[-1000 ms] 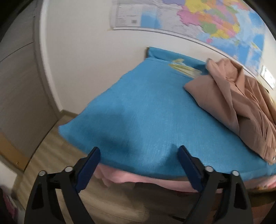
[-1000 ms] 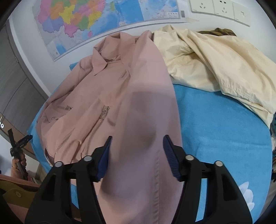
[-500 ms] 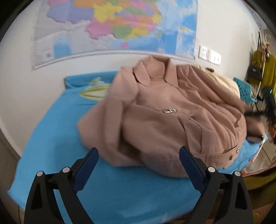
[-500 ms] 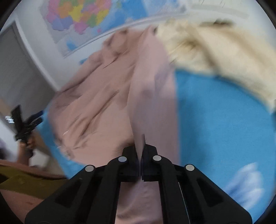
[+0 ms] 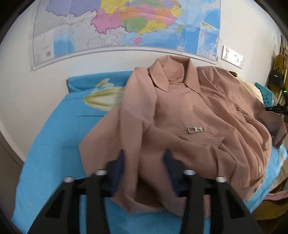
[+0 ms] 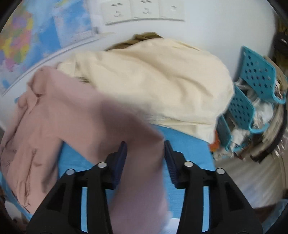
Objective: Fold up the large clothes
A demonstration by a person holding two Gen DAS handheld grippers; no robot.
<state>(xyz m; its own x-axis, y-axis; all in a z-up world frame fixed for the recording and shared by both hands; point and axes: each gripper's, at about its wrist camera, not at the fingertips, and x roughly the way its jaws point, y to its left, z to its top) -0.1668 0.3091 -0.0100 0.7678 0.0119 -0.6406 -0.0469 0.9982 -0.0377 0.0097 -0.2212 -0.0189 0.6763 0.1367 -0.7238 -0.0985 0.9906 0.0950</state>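
Observation:
A dusty-pink zip jacket (image 5: 180, 115) lies front-up on the blue bedcover (image 5: 54, 144), collar toward the wall. My left gripper (image 5: 144, 162) is open, its blue pads on either side of a fold of the jacket's near left edge. In the right wrist view the jacket's sleeve (image 6: 126, 140) runs between the pads of my right gripper (image 6: 145, 154), which is open. A cream jacket (image 6: 153, 81) lies heaped behind it.
A map (image 5: 126, 23) hangs on the wall behind the bed. Wall sockets (image 6: 144, 9) sit above the cream jacket. A blue perforated basket rack (image 6: 252, 90) with clutter stands to the right of the bed.
My right gripper was shut on the pink sleeve half a second ago and has opened. My left gripper has moved in over the jacket's near edge and its jaws have narrowed.

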